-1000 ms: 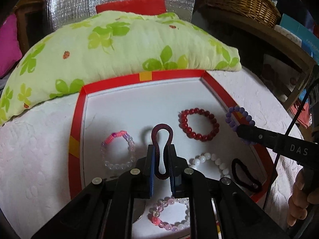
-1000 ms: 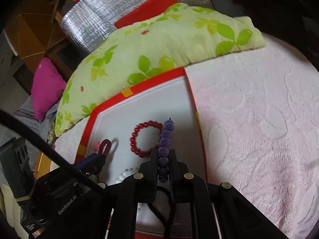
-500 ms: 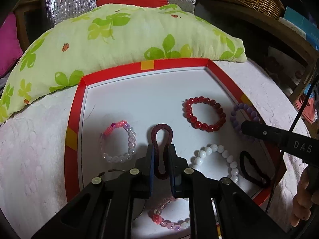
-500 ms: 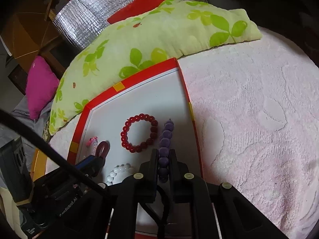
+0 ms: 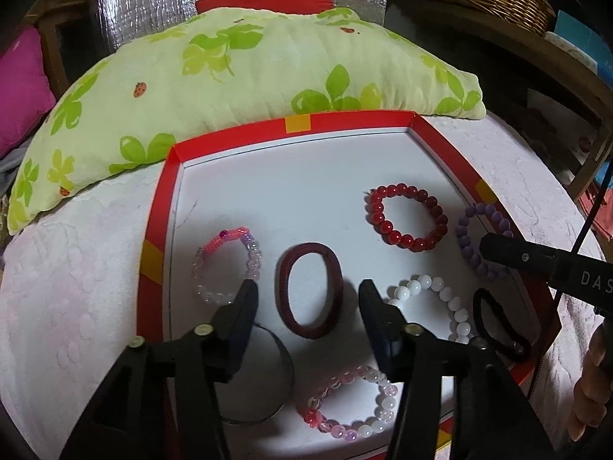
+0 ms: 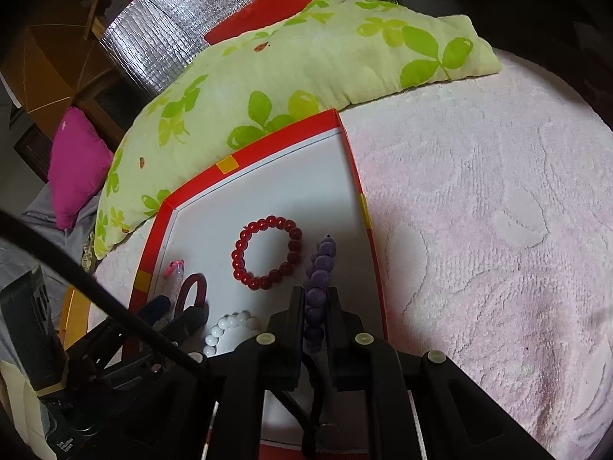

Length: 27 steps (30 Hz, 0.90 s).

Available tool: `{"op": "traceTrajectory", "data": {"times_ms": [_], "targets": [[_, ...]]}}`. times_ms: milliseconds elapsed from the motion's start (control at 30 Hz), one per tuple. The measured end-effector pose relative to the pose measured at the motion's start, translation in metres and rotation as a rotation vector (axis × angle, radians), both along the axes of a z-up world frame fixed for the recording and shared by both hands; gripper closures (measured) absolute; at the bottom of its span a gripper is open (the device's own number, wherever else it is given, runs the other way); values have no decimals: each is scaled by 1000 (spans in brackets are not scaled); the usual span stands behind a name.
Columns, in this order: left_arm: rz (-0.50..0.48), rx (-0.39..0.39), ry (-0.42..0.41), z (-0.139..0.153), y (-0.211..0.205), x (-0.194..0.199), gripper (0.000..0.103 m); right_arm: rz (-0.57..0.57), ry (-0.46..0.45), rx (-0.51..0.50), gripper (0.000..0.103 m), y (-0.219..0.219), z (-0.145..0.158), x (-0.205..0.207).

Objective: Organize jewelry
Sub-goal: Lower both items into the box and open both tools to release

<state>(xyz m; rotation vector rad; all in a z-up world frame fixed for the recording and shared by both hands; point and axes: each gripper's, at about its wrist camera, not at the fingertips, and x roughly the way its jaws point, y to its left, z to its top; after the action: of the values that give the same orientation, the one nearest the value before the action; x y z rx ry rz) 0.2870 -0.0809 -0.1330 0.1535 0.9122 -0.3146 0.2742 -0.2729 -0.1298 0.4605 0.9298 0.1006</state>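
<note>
A white tray with a red rim (image 5: 161, 207) (image 6: 356, 168) holds the jewelry. The maroon hair tie (image 5: 310, 289) (image 6: 191, 291) lies flat on it as a full oval, free between the opening jaws of my left gripper (image 5: 308, 297); neither pad touches it. My right gripper (image 6: 316, 303) is shut on the purple bead bracelet (image 6: 320, 276) (image 5: 469, 243) near the tray's right rim, pinching it into a narrow upright loop. Around them lie a red bead bracelet (image 5: 406, 216) (image 6: 266, 251), a white bead bracelet (image 5: 440, 299) (image 6: 230, 324) and a black hair tie (image 5: 494, 326).
A pink-and-clear bracelet (image 5: 226, 264) lies left of the maroon tie, another pink bracelet (image 5: 348, 402) and a round dark-rimmed disc (image 5: 260, 375) near the tray's front. A green leaf-print pillow (image 5: 237, 73) borders the far rim. The tray rests on pale pink bedding (image 6: 479, 211).
My left gripper has let go of the maroon hair tie: its jaws have spread and the tie has sprung from a pinched loop into an oval on the tray. The right gripper still pinches the purple bracelet.
</note>
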Motion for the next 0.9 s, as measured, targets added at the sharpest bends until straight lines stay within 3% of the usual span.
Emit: {"op": "traceTrajectory", "data": {"times_ms": [333,400,467,533,900], "targets": [[16,25,-33,8,4,-15,40,19,-1,8,89,6,6,-9],[21,32,-38,10,6,-18,40,12,0,9,80,6,7,-11],[30,34,-38,11,8,-20,39,6,-3,8,62,6,8,-13],[41,33,-34,12,11,-21,39,1,-17,5,56,6,10,-16],[93,53,-26,13,20,-21,38,16,-47,-11,56,12,18,-20]]}}
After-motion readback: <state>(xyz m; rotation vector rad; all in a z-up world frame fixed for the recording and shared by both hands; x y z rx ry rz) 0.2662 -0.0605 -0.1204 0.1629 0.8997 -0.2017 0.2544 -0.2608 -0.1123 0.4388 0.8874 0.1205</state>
